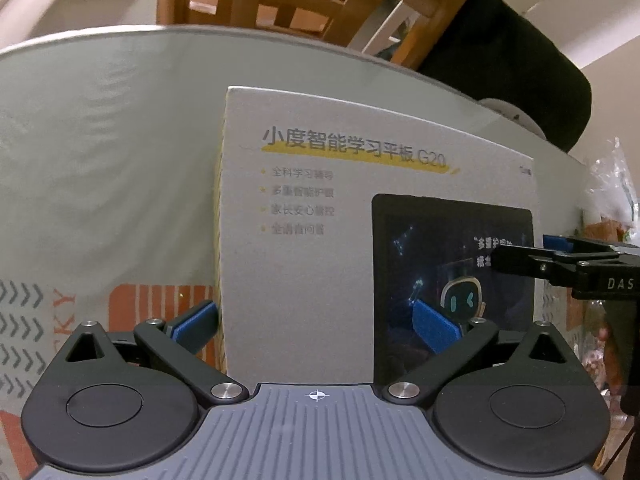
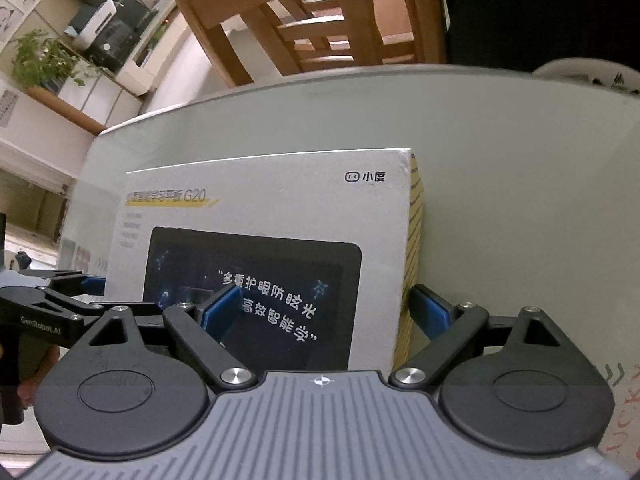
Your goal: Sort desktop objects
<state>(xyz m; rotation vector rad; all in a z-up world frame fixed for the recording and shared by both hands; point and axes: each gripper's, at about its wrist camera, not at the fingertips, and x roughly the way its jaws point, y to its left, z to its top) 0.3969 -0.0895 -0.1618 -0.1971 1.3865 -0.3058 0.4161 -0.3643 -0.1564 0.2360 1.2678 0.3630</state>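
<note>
The flat white cardboard tablet box (image 1: pixel 320 240) carries the heading "小度智能学习平板 G20" over a yellow stroke. Its corner logo reads "小度" (image 2: pixel 374 177). The printed black tablet screen (image 2: pixel 256 292) shows "多重护眼防眩光" and "高效智能学". The black gripper body (image 2: pixel 40 326) is marked "GenRobot.AI".

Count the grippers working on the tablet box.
2. The left gripper straddles the tablet box at its left edge; the right gripper straddles its right edge. Both are open.
</note>
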